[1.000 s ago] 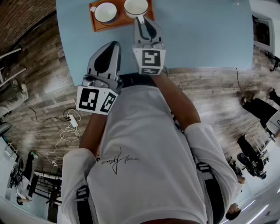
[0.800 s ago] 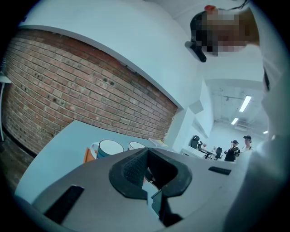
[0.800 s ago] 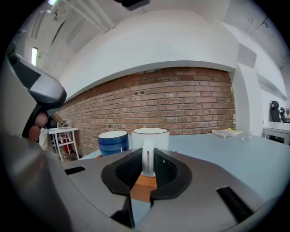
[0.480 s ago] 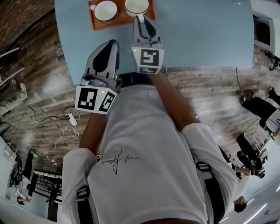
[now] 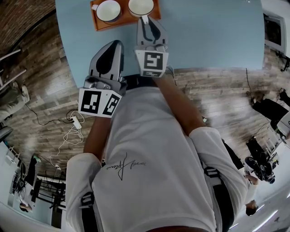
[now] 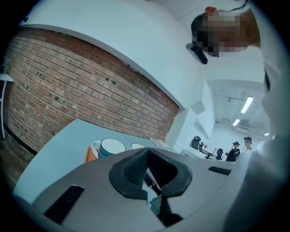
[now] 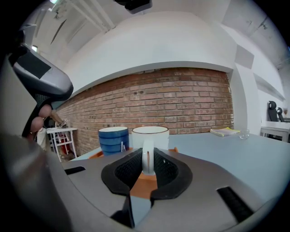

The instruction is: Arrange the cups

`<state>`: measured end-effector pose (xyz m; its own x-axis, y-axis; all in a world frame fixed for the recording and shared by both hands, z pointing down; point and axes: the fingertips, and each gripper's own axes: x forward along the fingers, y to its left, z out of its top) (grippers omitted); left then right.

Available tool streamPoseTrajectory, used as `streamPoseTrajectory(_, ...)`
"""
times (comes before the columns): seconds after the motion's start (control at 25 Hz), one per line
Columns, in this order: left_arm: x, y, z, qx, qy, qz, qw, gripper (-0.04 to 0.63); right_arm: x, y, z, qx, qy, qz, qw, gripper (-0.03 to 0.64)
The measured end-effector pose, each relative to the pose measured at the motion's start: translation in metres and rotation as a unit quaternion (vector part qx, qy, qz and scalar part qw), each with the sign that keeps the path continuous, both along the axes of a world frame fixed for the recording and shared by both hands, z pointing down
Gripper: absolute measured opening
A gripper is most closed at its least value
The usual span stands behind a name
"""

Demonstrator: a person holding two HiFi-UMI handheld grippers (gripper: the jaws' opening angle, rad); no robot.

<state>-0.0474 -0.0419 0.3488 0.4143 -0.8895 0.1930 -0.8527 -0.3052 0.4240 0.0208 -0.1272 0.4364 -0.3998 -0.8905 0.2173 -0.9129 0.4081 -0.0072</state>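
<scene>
On an orange tray (image 5: 102, 25) at the far edge of the light blue table (image 5: 208, 36) stand a blue cup (image 5: 108, 10) and a white cup (image 5: 140, 6). My right gripper (image 5: 145, 19) reaches to the tray. In the right gripper view its pads are closed on the white cup's handle (image 7: 147, 162), with the white cup (image 7: 150, 134) just ahead and the blue cup (image 7: 113, 139) to its left. My left gripper (image 5: 118, 45) is shut and holds nothing, hovering over the table's near edge, short of the tray (image 6: 89, 155).
A yellow booklet (image 7: 225, 131) and a small glass (image 7: 244, 134) lie on the table's far right. A brick wall stands behind the table. Cables and a power strip (image 5: 74, 124) lie on the wooden floor at the left. People and equipment stand to the right.
</scene>
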Motion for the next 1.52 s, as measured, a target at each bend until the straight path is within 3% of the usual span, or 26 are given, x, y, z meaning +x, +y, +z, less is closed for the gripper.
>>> streamPoseTrajectory(1.08, -0.002, -0.001, 0.002, 0.001, 0.001, -0.004, 1.0, 0.008, -0.001, 0.017, 0.001, -0.006, -0.01, -0.027, 1.0, 0.086)
streamPoseTrajectory(1.52, -0.006, 0.001, 0.0, 0.005, 0.003, -0.012, 0.9999, 0.008, 0.003, 0.012, 0.005, -0.01, 0.021, -0.015, 1.0, 0.077)
